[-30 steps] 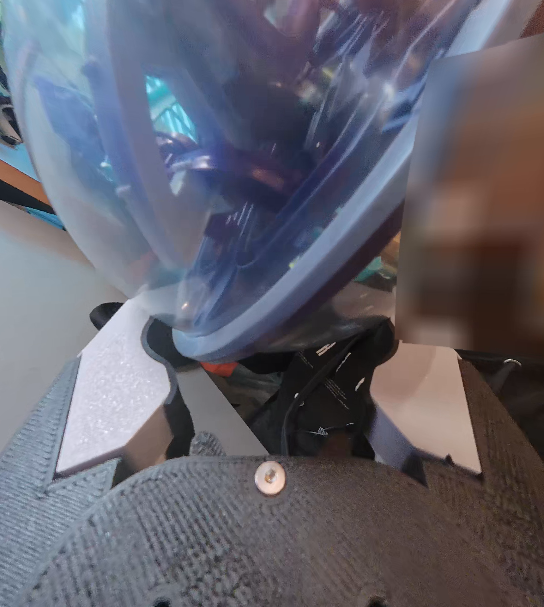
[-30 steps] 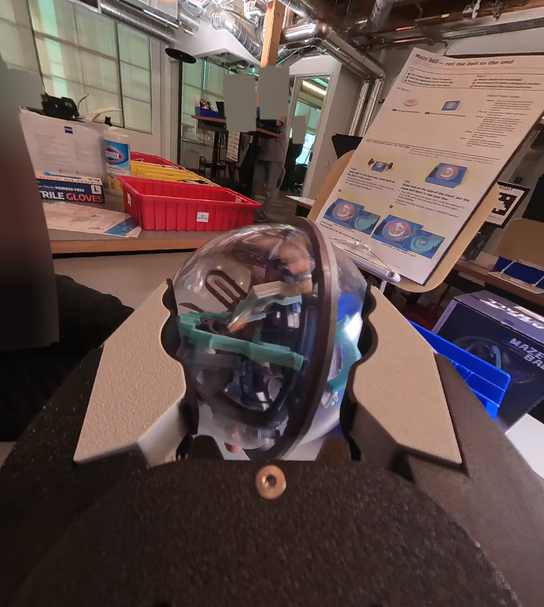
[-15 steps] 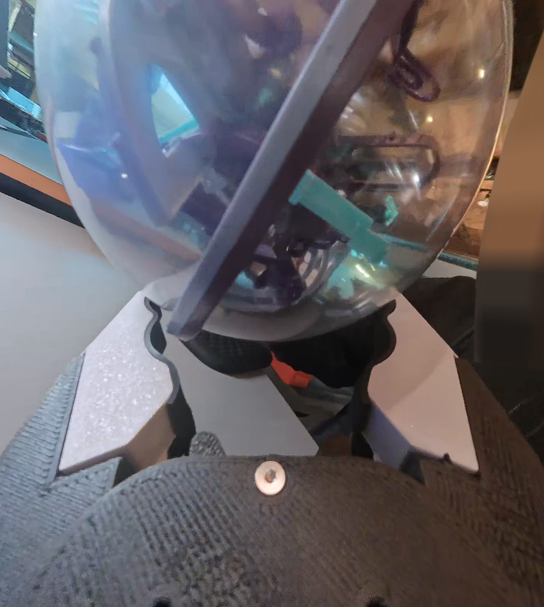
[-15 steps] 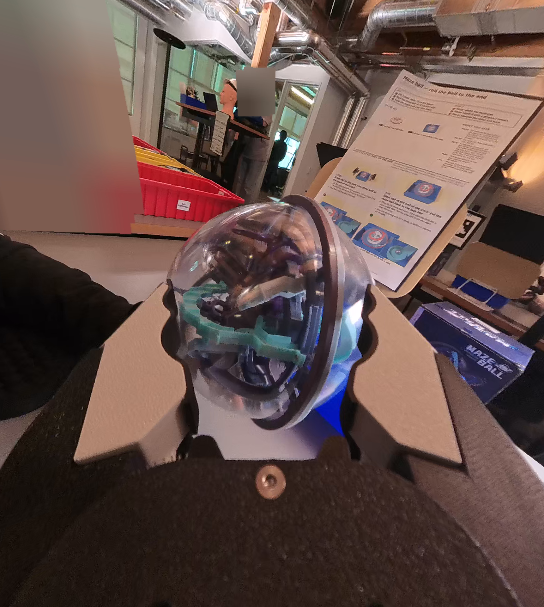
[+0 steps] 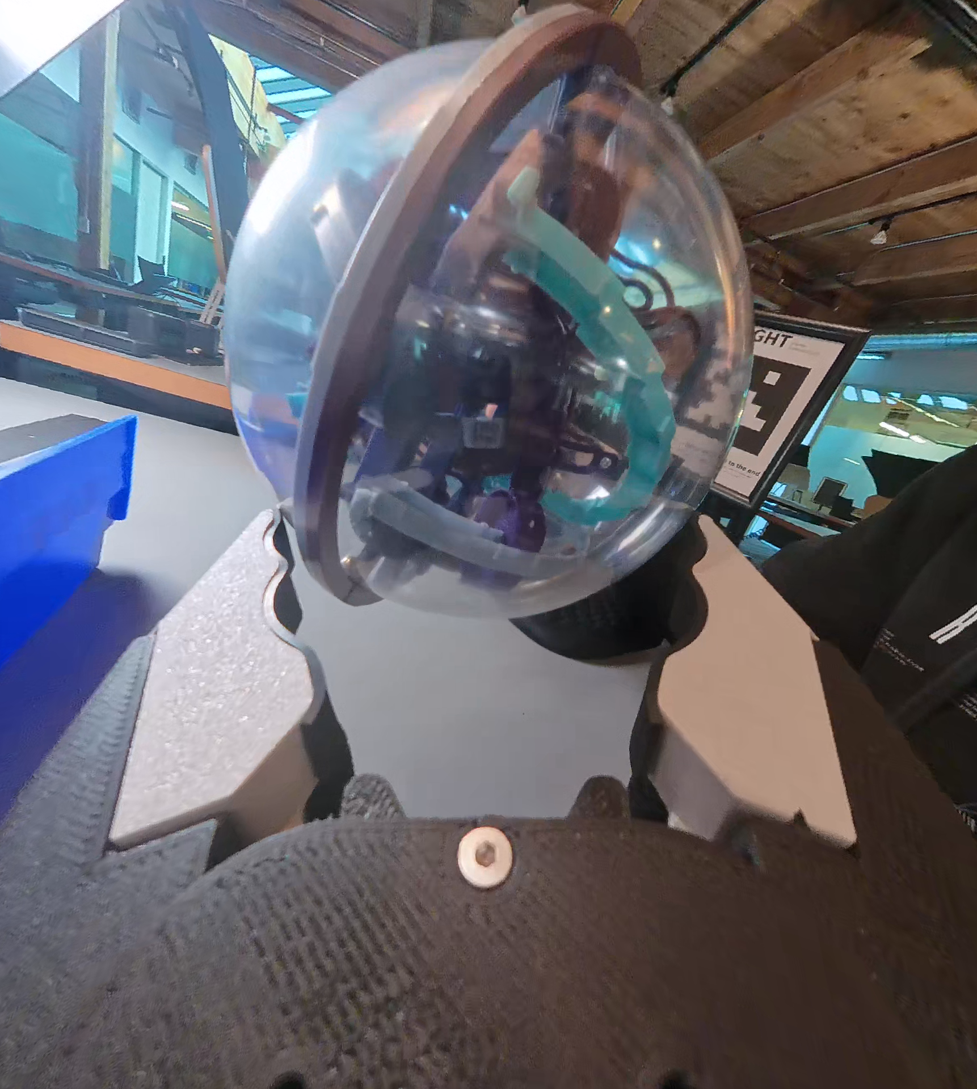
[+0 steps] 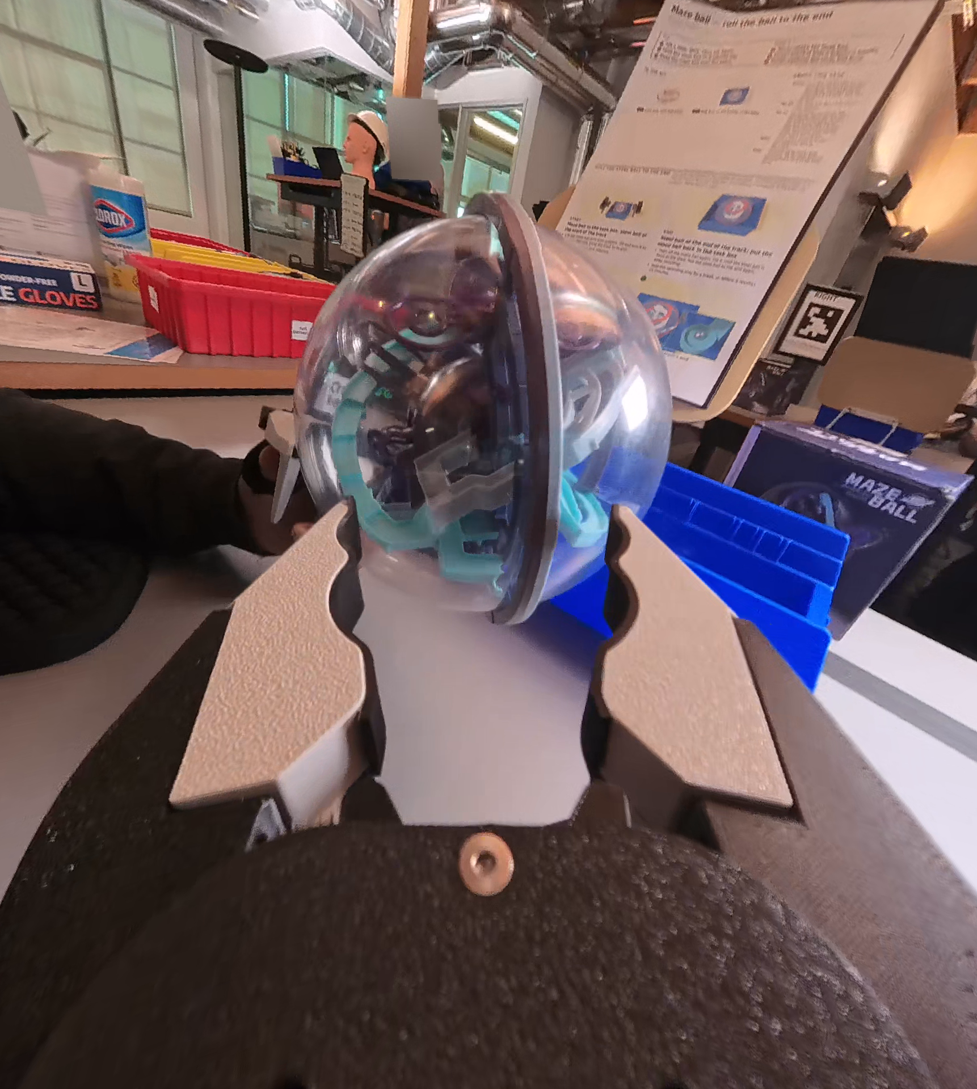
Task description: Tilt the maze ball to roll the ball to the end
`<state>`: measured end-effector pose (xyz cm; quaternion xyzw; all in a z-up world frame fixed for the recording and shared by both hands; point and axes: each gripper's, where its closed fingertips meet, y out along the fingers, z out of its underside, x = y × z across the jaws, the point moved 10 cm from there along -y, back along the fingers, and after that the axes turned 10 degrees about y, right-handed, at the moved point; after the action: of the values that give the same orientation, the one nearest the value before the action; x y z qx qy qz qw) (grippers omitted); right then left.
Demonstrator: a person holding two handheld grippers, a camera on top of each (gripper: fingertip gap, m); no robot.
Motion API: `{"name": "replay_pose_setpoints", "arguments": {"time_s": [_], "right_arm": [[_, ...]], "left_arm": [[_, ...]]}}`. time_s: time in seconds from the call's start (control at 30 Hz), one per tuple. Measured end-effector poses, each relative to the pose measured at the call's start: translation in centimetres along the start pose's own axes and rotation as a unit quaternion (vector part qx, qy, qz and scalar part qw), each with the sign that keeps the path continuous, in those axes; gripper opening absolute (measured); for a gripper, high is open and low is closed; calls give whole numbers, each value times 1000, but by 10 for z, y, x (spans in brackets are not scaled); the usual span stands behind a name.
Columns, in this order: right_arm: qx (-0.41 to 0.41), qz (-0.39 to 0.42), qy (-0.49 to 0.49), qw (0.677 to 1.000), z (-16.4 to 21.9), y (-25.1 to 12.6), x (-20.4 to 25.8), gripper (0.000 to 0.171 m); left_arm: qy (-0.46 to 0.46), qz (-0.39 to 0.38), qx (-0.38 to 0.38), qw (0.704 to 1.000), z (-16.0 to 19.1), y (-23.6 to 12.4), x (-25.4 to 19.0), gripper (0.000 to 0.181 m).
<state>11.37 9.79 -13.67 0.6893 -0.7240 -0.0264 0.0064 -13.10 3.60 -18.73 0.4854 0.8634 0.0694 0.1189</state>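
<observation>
The maze ball (image 5: 486,330) is a clear sphere with a dark equator ring and teal, grey and purple tracks inside. It is held above the grey table. In the left wrist view its lower part sits between the tips of my left gripper (image 5: 489,530). In the right wrist view the maze ball (image 6: 474,412) sits between the tips of my right gripper (image 6: 480,518), ring nearly upright. One of the left gripper's fingers (image 6: 280,454) touches the sphere's left side. The right gripper's black body (image 5: 592,624) shows under the sphere. I cannot pick out the small ball inside.
A blue bin (image 6: 739,560) stands just behind the ball, and shows left in the left wrist view (image 5: 32,530). The maze ball's box (image 6: 851,501) and a tilted instruction board (image 6: 739,177) are at the back right. A red bin (image 6: 227,312) and a person's black sleeve (image 6: 62,471) are on the left.
The ball has gone from deep between the right fingers out to their tips, and those jaws stand narrower. The ball has turned, its ring now nearly upright. The left gripper has backed off from it.
</observation>
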Motion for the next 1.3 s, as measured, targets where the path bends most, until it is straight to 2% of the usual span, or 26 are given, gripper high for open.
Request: {"name": "replay_pose_setpoints", "arguments": {"time_s": [0.27,0.3,0.4,0.63,0.77,0.9,1.07,1.1,1.23,1.3], "right_arm": [[3,-16,21,1000,27,-3,-6,56],[3,-15,18,1000,30,-3,-6,49],[2,15,-25,1000,37,-7,-6,7],[-4,43,-92,995,50,-4,-3,7],[6,79,-223,972,56,0,6,7],[9,88,-326,941,63,4,19,7],[32,41,-457,888,83,9,36,7],[42,32,-468,882,87,10,38,7],[64,14,-486,871,95,13,42,7],[79,3,-488,870,99,13,43,7]], "left_arm": [[18,-23,16,999,3,-14,1,126],[25,-27,23,999,4,-16,2,126],[34,-22,35,999,6,-23,4,125],[127,-29,121,984,15,-26,4,126],[195,-61,177,963,18,-33,2,121],[287,-112,240,921,22,-43,-7,120],[446,-190,349,802,40,-54,-21,120],[466,-199,359,784,41,-56,-24,120],[511,-217,373,743,42,-64,-32,117],[553,-224,384,705,43,-66,-37,112]]}}
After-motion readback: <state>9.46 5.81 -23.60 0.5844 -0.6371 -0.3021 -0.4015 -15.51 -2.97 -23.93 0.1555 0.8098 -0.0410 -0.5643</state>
